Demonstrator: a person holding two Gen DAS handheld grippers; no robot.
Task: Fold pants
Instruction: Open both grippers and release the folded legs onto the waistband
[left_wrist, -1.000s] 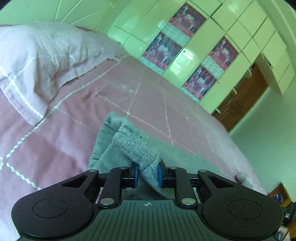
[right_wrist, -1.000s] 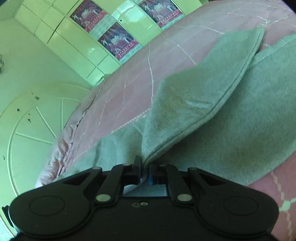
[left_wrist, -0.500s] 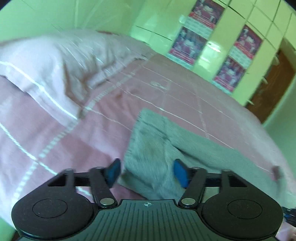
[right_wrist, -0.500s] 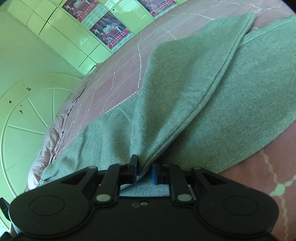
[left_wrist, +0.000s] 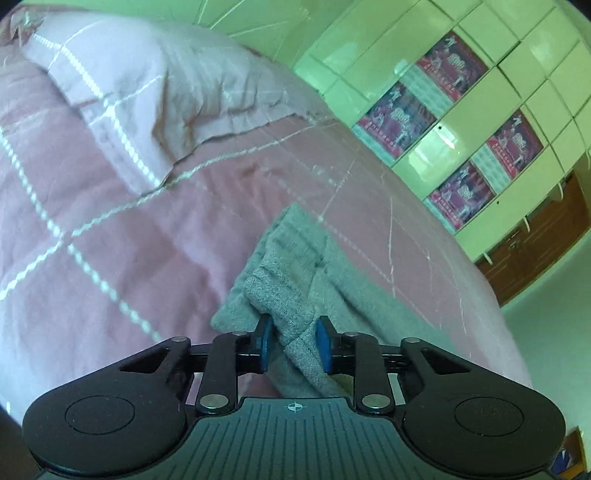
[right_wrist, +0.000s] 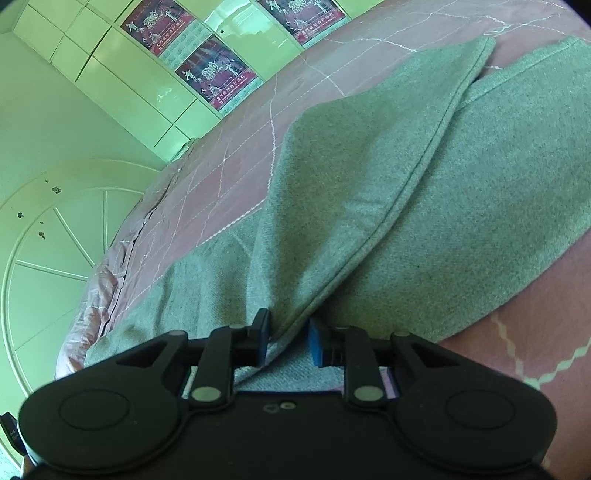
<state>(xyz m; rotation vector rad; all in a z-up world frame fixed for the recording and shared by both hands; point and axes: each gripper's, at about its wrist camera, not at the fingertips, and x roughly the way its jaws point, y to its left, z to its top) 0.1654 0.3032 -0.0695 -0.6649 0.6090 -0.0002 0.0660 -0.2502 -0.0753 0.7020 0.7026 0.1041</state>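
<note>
- In the left wrist view, our left gripper (left_wrist: 292, 342) sits at the bottom centre of the frame, its blue pads (left_wrist: 264, 343) closed in on a bunched ridge of the grey pants (left_wrist: 295, 280); the fabric fills the narrow gap between them.
- From that pinch the pants run up toward the centre of the frame and off to the lower right, lying on the pink bedspread (left_wrist: 122, 258).
- A pink pillow (left_wrist: 147, 92) with white stitched lines takes up the upper left of the frame, well apart from the pants.
- Green cabinet doors with red posters (left_wrist: 454, 62) fill the upper right; a brown wooden door (left_wrist: 535, 243) stands at the right edge.
- In the right wrist view, our right gripper (right_wrist: 289, 342) is at the bottom centre, its jaws nearly together on a seamed edge of the pants (right_wrist: 369, 206).
- The gripped layer rises as a lifted flap toward the upper right of the frame, lying over a flatter layer that spreads across the right half.
- The bedspread (right_wrist: 524, 354) shows at the lower right and in a band at upper centre.
- A pale round-arched panel (right_wrist: 55, 236) fills the left side.
</note>
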